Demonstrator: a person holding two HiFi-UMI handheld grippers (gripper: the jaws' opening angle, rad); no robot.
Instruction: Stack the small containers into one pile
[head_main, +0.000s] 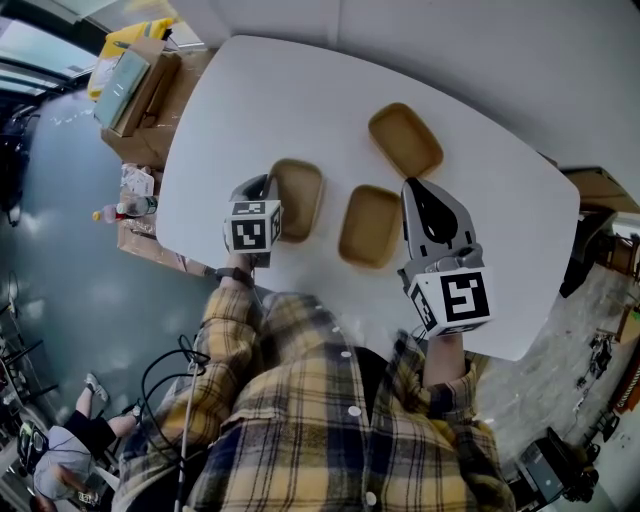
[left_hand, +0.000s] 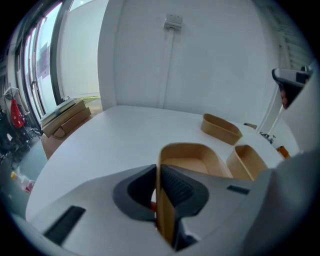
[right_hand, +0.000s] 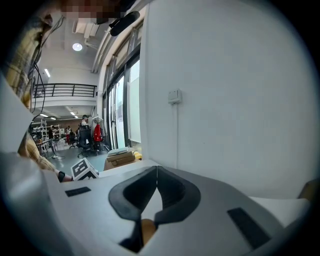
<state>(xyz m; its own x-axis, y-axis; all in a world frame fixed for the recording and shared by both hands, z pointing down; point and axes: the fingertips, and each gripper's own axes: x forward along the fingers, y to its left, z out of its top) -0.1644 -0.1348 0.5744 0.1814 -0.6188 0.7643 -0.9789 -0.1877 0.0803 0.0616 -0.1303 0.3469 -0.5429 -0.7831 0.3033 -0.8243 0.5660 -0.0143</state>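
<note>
Brown paper is what the left gripper (left_hand: 159, 176) is squeezing. Its two jaws are pressed on the near wall of a small container (left_hand: 192, 159), one jaw inside the wall and one outside. This held container is open at the top and has nothing in it. It is low on the white table (left_hand: 125, 135), but I cannot tell if it touches.

Just to the right of this gripper is a second container (left_hand: 247, 162), very close to the held one. Farther ahead and to the right is a third container (left_hand: 221, 128), set apart from the other two.

Far off to the left of the gripper, past the table edge, are cardboard boxes (left_hand: 65, 116).

The right gripper (right_hand: 157, 172) has its jaws closed tip to tip with nothing between them. It is up by the second container's right side.
</note>
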